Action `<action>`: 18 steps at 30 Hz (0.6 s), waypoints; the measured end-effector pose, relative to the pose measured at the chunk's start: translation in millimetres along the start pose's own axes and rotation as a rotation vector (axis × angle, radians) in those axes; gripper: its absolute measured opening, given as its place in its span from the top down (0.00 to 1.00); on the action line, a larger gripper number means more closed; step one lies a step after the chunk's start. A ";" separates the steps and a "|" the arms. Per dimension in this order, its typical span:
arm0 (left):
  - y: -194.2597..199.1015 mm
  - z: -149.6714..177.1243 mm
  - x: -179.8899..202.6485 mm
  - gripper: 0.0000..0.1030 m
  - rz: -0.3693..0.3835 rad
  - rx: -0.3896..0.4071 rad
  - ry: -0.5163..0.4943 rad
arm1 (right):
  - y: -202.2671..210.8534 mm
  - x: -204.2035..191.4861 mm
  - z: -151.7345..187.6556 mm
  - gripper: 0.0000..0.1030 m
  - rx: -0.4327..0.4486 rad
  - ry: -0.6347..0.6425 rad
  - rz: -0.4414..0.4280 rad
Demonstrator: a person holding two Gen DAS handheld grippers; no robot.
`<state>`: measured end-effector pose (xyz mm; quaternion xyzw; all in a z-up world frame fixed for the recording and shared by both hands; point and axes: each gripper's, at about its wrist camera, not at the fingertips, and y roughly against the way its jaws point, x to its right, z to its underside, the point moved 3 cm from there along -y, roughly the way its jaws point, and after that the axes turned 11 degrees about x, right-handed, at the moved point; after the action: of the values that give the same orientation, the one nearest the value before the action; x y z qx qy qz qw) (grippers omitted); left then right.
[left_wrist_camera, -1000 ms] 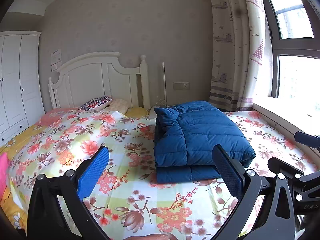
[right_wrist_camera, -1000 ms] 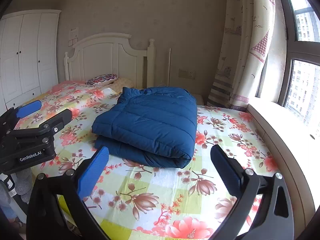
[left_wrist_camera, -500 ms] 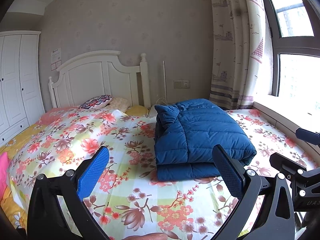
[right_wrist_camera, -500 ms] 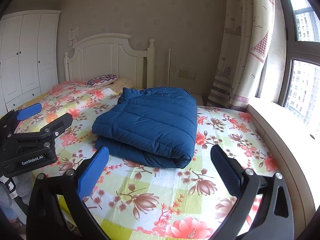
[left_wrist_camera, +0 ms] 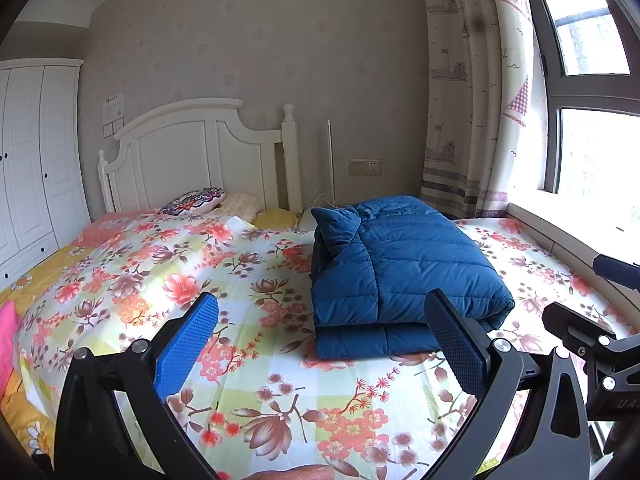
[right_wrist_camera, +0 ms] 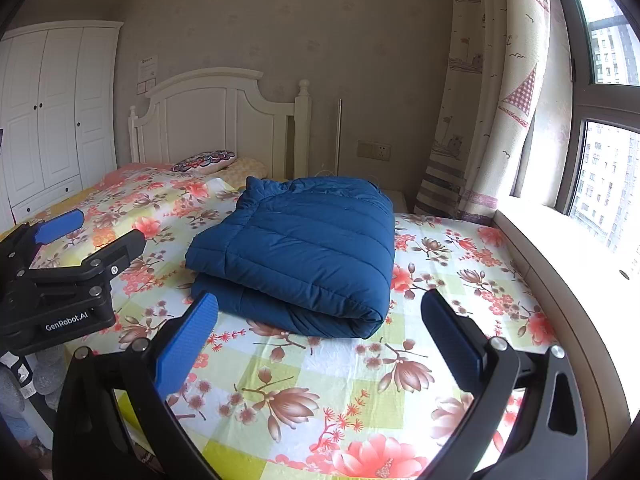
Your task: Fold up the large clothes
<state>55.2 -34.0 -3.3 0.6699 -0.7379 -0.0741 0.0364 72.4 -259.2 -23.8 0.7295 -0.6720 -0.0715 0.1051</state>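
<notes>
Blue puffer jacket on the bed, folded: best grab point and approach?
Grip the blue puffer jacket at its rounded near-right fold corner, coming in low from the foot of the bed. There the layers wrap into one roll; the left edge shows separate stacked layers that could splay.

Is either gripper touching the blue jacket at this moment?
No, the folded blue jacket lies alone on the bed, with the open right gripper and left gripper short of it.
</notes>
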 end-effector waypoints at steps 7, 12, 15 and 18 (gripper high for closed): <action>0.0 -0.1 -0.5 0.04 0.001 -0.001 0.002 | -0.1 -0.3 0.0 0.02 0.000 0.001 0.000; 0.4 1.6 -1.1 0.04 -0.001 -0.005 0.004 | 0.1 -0.9 -0.4 0.02 0.001 0.000 0.001; 1.0 3.2 -1.8 0.04 -0.004 -0.007 0.008 | 0.1 -0.7 -0.3 0.02 0.001 0.001 0.001; 0.8 3.0 -1.4 0.04 -0.004 -0.007 0.006 | 0.2 -1.5 -0.6 0.02 0.001 0.001 0.001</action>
<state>54.2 -32.4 -6.1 0.6715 -0.7361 -0.0746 0.0410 72.3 -257.7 -23.3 0.7292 -0.6725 -0.0706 0.1053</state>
